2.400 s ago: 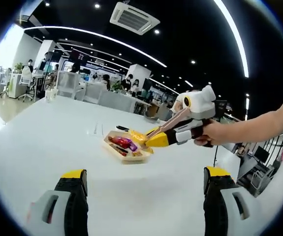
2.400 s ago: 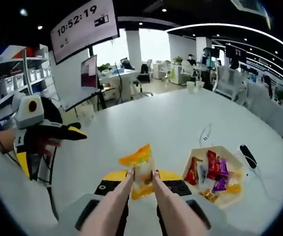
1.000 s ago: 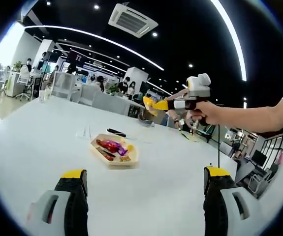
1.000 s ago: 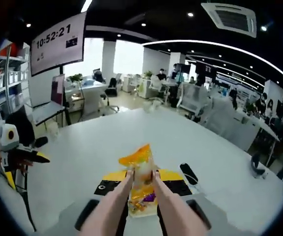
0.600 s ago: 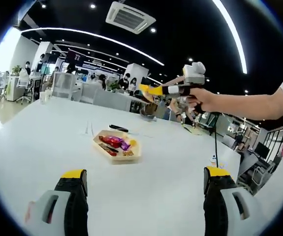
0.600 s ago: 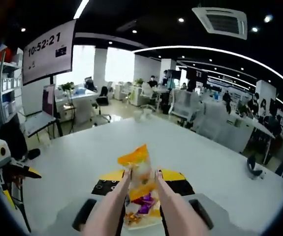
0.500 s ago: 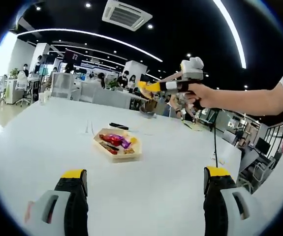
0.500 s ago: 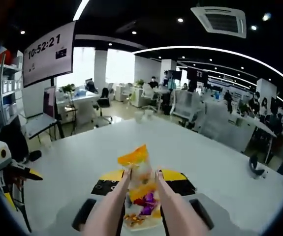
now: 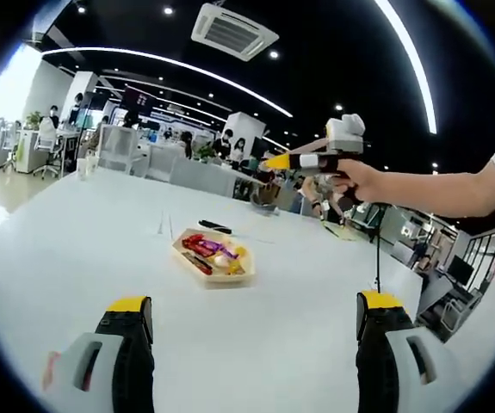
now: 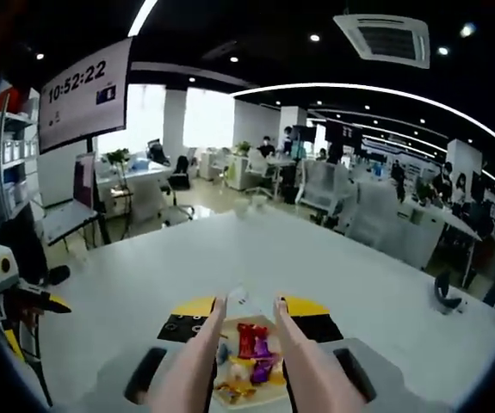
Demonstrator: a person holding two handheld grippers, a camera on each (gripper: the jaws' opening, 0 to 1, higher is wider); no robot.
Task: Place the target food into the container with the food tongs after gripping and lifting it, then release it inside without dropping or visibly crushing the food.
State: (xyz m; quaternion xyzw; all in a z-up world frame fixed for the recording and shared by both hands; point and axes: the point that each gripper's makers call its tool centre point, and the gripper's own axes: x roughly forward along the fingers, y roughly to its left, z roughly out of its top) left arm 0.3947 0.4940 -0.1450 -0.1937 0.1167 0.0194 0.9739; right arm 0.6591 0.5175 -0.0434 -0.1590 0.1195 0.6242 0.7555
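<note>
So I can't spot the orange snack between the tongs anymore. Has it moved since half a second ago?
Yes. It has left the tongs and dropped toward the tray below, judged against the tong arms in the right gripper view. Which packet in the tray it is, I cannot tell.

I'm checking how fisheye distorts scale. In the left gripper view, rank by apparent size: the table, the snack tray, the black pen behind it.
1. Table, largest by far.
2. Tray.
3. Pen, smallest; it lies farther away, so its true size is uncertain.
</note>
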